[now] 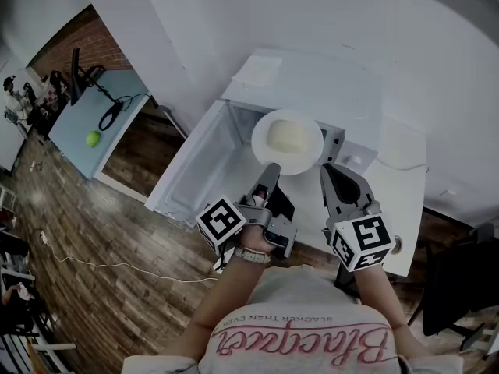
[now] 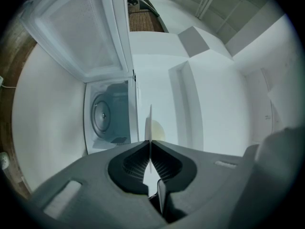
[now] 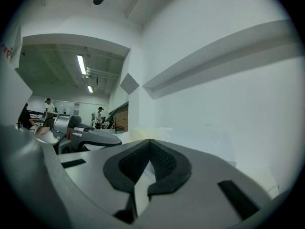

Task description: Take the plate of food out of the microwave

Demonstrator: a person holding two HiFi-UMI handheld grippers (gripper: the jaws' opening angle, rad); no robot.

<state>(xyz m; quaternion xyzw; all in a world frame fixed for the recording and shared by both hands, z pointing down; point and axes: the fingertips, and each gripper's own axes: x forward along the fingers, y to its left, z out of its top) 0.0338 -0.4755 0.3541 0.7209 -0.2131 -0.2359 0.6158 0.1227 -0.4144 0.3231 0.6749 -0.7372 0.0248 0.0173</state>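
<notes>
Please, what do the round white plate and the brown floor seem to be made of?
Round white plate: probably glazed ceramic, perhaps melamine. The rim is thin, smooth and evenly white, and the look does not settle which.
Brown floor: wood or wood-look planks with a dull finish, judging by the board seams and streaky grain.

Wood floor (image 1: 93,224), brick wall (image 1: 86,47), blue table (image 1: 80,156)

right gripper (image 3: 149,141) jaws clamping plate (image 3: 141,178) rim

Blue table (image 1: 78,125), green ball (image 1: 93,139) (on it)
</notes>
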